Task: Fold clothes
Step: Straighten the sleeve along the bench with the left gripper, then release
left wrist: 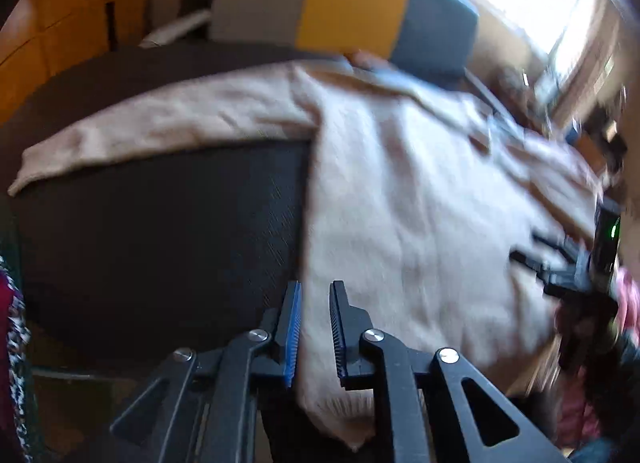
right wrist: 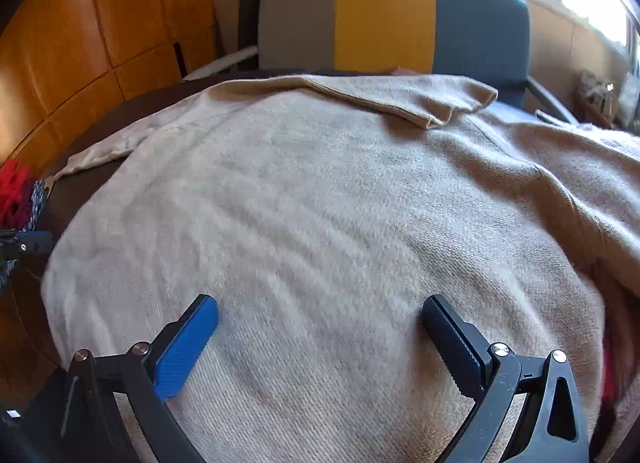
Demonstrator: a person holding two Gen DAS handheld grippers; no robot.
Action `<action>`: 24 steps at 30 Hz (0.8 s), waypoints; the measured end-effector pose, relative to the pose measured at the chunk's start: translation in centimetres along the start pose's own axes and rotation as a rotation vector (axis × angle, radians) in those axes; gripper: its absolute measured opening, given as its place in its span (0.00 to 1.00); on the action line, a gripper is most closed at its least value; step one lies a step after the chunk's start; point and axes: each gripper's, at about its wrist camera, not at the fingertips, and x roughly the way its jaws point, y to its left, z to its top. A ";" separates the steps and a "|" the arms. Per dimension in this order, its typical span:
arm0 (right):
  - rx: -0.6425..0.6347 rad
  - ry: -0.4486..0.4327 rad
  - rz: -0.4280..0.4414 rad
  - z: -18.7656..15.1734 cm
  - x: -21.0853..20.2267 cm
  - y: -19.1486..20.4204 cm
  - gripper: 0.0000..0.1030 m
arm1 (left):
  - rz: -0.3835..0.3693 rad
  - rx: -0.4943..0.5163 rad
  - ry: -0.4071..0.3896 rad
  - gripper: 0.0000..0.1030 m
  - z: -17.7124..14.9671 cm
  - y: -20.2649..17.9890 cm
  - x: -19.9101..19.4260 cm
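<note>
I see the dark table spreading out ahead of my left fingers, and most of it to their right is covered by the beige sweater. In the right wrist view the sweater fills nearly everything ahead of and beneath my right fingers, lying fairly flat with soft ripples. One sleeve runs out across the table far ahead and to the left of my left fingers. Another folded part of the knit lies on top of the body, far ahead of my right fingers.

Beyond the table, past both pairs of fingers, stands a chair with a back in grey, yellow and blue panels. Wooden panelling fills the far left. A red and patterned cloth sits at the table's left edge.

My left gripper has its fingers drawn close together, only a narrow gap between them, and the sweater's near edge runs through that gap; the view is blurred and I cannot tell whether the cloth is actually pinched.

My right gripper is spread wide, holding nothing, its fingers apart over the sweater's body. I cannot tell whether the tips touch the knit.
</note>
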 end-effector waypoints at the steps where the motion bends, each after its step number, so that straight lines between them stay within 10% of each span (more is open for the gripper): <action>1: -0.003 0.002 -0.003 0.4 0.2 0.2 1.00 | 0.028 -0.018 -0.026 0.15 0.7 0.8 -0.3; 12: -0.011 0.080 -0.019 4.2 4.5 2.5 1.00 | 0.254 -0.038 -0.115 0.18 9.7 5.4 4.2; 24: 0.052 0.094 -0.040 5.0 6.1 3.5 1.00 | 0.464 -0.133 -0.022 0.35 12.0 14.2 10.9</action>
